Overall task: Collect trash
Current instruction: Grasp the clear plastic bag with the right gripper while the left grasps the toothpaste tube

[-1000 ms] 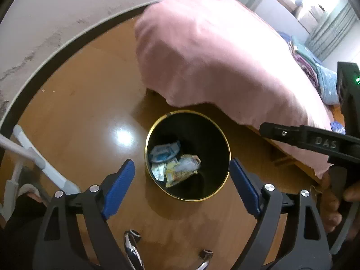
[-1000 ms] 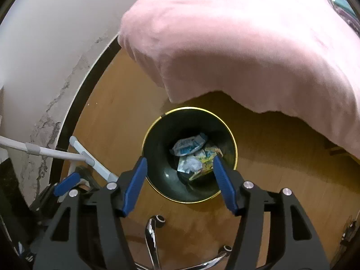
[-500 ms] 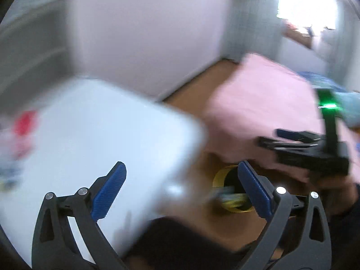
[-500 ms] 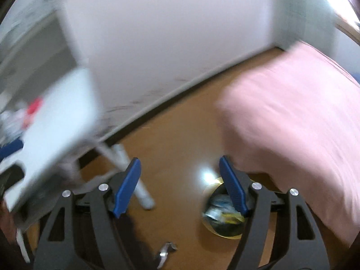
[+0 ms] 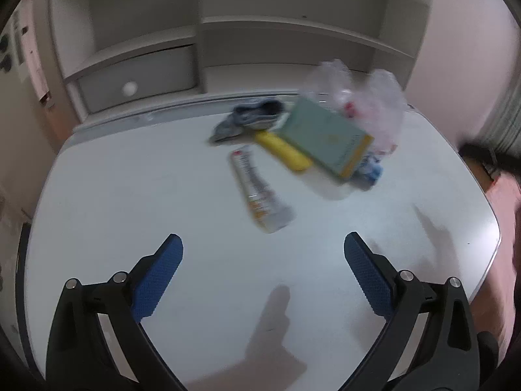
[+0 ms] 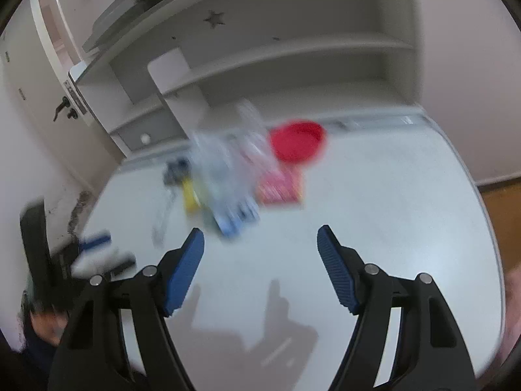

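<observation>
Since both views are motion-blurred, tube print is unreadable (green box at 1 o'clock); left gripper, right gripper fingers spread, empty.

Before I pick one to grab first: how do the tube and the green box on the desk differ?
The tube is white, slim and flattened, lying alone on the desk; the green box is broader, rectangular and yellow-edged, propped tilted on other litter. The tube lies nearer the left gripper. Both lie untouched.
</observation>
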The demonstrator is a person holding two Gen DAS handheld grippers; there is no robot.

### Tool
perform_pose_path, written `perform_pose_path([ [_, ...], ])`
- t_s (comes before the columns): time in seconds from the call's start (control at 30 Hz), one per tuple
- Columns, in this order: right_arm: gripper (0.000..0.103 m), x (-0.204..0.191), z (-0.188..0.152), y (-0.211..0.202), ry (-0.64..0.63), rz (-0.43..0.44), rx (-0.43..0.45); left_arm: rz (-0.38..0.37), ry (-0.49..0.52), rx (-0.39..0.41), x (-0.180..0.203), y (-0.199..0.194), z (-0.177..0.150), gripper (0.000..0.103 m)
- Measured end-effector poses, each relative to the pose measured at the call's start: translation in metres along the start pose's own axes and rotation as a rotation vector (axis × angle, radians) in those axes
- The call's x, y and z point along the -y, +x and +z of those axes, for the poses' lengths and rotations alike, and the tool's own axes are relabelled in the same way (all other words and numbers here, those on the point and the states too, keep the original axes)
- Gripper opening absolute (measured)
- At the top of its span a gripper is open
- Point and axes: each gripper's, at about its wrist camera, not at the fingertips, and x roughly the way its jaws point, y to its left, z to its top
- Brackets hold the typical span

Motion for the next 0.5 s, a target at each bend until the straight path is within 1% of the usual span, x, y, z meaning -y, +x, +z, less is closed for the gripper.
perform_pose_path([
  [0.07,0.072,-0.006,0.029,0.017,0.012,0.011,0.0,0.011,-0.01,0.0,-0.012,-0.003,-0.001,0.096],
  [0.13,0.073,-0.002,0.058,0.043,0.051,0.018,-0.032,0.021,-0.019,0.0,-0.02,-0.002,0.0,0.096],
  [0.17,0.073,-0.001,0.071,0.06,0.065,0.006,-0.06,0.023,-0.024,0.0,-0.025,-0.005,-0.005,0.096],
  [0.27,0.073,-0.006,0.086,0.099,0.045,-0.038,-0.137,0.019,-0.039,-0.007,-0.03,0.001,0.002,0.096],
  [0.3,0.072,-0.007,0.085,0.105,0.044,-0.054,-0.151,0.018,-0.039,-0.014,-0.03,0.005,0.005,0.096],
  [0.33,0.069,-0.009,0.085,0.115,0.041,-0.072,-0.173,0.015,-0.039,-0.023,-0.03,0.007,0.008,0.096],
  [0.47,0.056,-0.019,0.081,0.13,-0.013,-0.074,-0.218,0.002,-0.055,-0.055,-0.031,0.026,0.026,0.096],
  [0.5,0.048,-0.021,0.08,0.132,-0.024,-0.09,-0.223,-0.002,-0.058,-0.068,-0.03,0.031,0.03,0.096],
])
